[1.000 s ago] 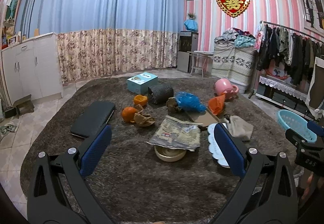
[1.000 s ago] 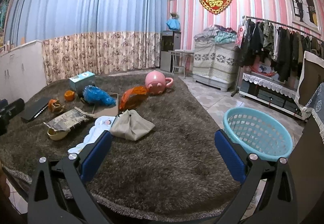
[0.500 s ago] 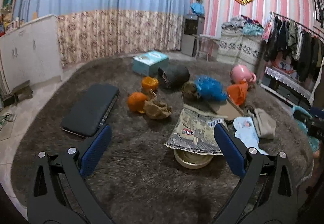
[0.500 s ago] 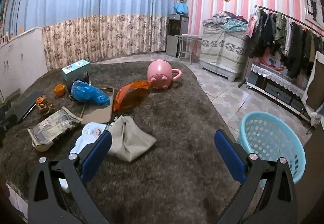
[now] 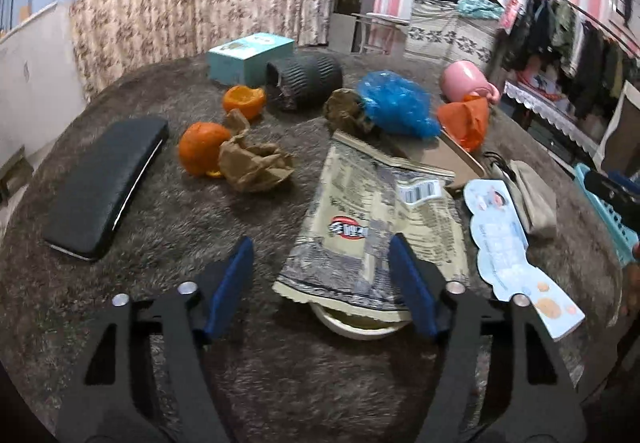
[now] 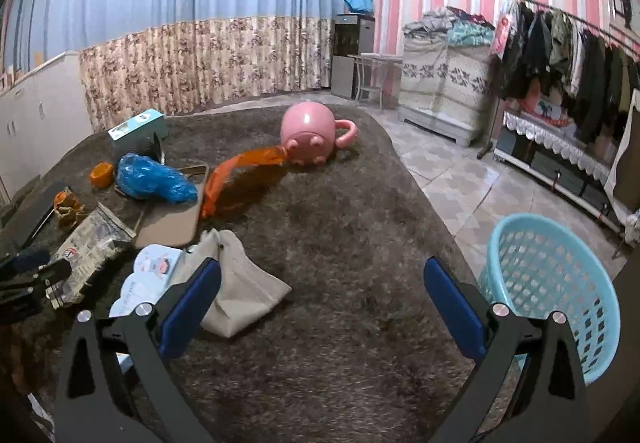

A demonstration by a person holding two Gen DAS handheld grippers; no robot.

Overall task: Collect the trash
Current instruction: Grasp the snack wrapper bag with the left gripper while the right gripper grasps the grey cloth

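Observation:
A printed foil snack bag point(image 5: 372, 211) lies on the brown rug point(image 5: 160, 243) over a cream bowl point(image 5: 360, 323). My left gripper point(image 5: 320, 243) hovers low over the bag's near edge. Its jaws are closing, with the bag's corner between them and the pads not pressing on it. Beyond lie crumpled brown paper point(image 5: 256, 163), orange peels point(image 5: 200, 147), a blue plastic bag point(image 5: 394, 103) and an orange plastic bag point(image 5: 466, 119). My right gripper point(image 6: 322, 265) stands open above bare rug, holding nothing. A light blue basket point(image 6: 552, 283) stands on the floor to its right.
A black case point(image 5: 104, 179), a teal box point(image 5: 250, 57) and a dark ribbed cylinder point(image 5: 304, 77) sit on the rug's far side. A pink pig-shaped mug point(image 6: 308, 131), a beige pouch point(image 6: 240, 283) and a pale blue card point(image 5: 508, 243) lie nearby. A clothes rack point(image 6: 560, 43) lines the right wall.
My left gripper has come forward and down to the snack bag, and its jaws have narrowed. The right gripper has drifted forward over the rug and stays wide.

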